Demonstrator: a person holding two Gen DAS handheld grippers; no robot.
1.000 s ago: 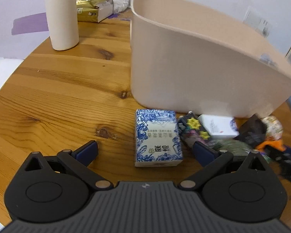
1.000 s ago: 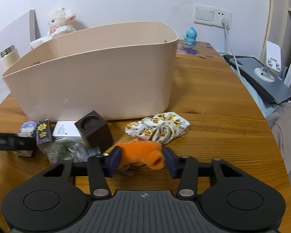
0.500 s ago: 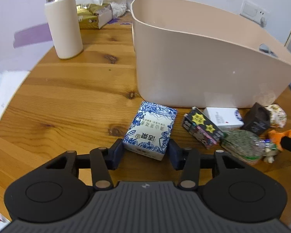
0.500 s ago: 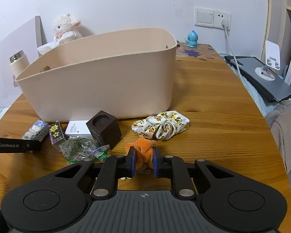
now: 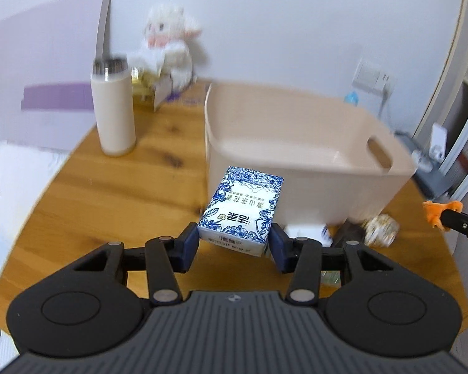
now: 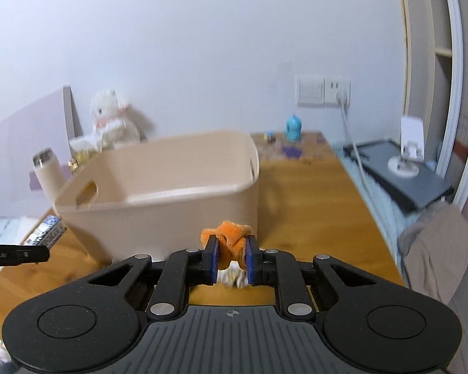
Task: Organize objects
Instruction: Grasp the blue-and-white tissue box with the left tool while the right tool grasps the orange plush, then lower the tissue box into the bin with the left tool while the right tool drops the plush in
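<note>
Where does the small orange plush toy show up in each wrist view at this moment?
Left wrist view: the small orange plush toy sits at the far right edge, clamped in the right gripper.
Right wrist view: it is low centre, pinched in the right gripper.
Shared landmark: the beige plastic storage bin on the wooden table, behind the toy in both views.

The bin's (image 5: 296, 143) wall hides its floor, and motion blur smears the plush lamb (image 5: 168, 46).

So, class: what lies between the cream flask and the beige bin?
Only bare wooden table lies between the cream flask and the beige bin; they stand apart. The left wrist view shows it.
</note>
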